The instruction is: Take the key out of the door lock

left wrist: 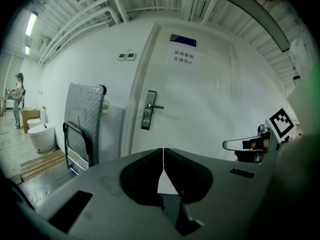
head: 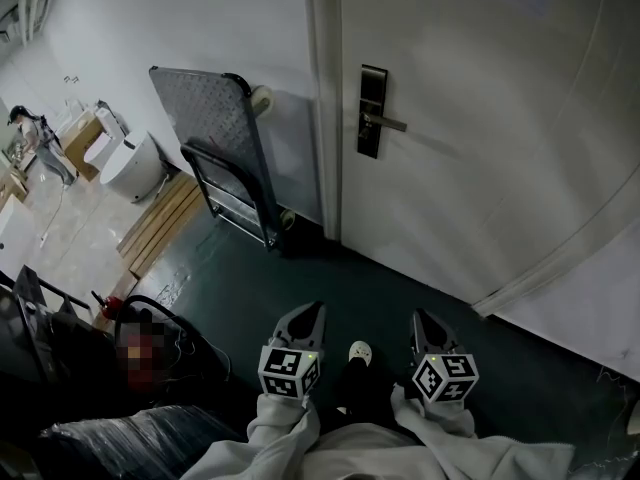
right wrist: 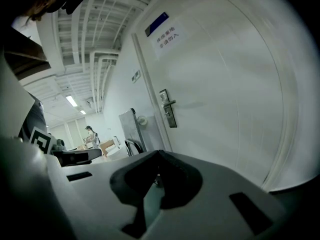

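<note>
A dark lock plate (head: 372, 111) with a silver lever handle sits at the left edge of a white door (head: 480, 168). It also shows in the left gripper view as the lock plate (left wrist: 148, 110) and in the right gripper view as the lock plate (right wrist: 168, 109). A key is too small to make out. My left gripper (head: 312, 310) and right gripper (head: 420, 316) hang side by side over the dark floor, well short of the door. Both point toward it. The left gripper (left wrist: 163, 150) is shut with nothing in it. The right gripper (right wrist: 158, 153) has its tips together, also with nothing in it.
A folded metal platform trolley (head: 215, 138) leans on the wall left of the door frame. Beyond it lie wooden pallets (head: 160, 223) and white toilets (head: 130, 166), with a person (head: 35, 143) far off. A paper notice (left wrist: 183, 57) hangs on the door. Dark bags (head: 110, 368) sit at lower left.
</note>
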Demonstrator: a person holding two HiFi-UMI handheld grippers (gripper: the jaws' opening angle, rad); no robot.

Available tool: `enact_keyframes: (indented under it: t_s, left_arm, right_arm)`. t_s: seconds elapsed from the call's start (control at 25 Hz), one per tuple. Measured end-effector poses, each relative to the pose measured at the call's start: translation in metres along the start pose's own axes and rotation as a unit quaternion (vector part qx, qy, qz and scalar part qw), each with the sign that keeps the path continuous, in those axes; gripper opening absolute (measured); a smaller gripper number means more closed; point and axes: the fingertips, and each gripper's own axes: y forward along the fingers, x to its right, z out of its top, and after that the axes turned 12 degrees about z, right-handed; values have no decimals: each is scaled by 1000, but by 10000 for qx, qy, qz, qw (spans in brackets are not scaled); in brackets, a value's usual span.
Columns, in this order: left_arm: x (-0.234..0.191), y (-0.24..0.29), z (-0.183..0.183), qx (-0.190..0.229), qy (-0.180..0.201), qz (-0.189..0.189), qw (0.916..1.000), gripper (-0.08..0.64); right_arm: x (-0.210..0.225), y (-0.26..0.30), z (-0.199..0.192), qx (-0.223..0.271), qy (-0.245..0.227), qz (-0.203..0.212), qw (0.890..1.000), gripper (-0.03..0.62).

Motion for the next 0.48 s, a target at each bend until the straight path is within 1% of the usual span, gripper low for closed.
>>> enact_keyframes:
  t_s: [0.48]
  left_arm:
    - [-5,76,32,27,35,191,9998,17]
  right_arm:
    - [52,63,40,6,28,198,9998,51]
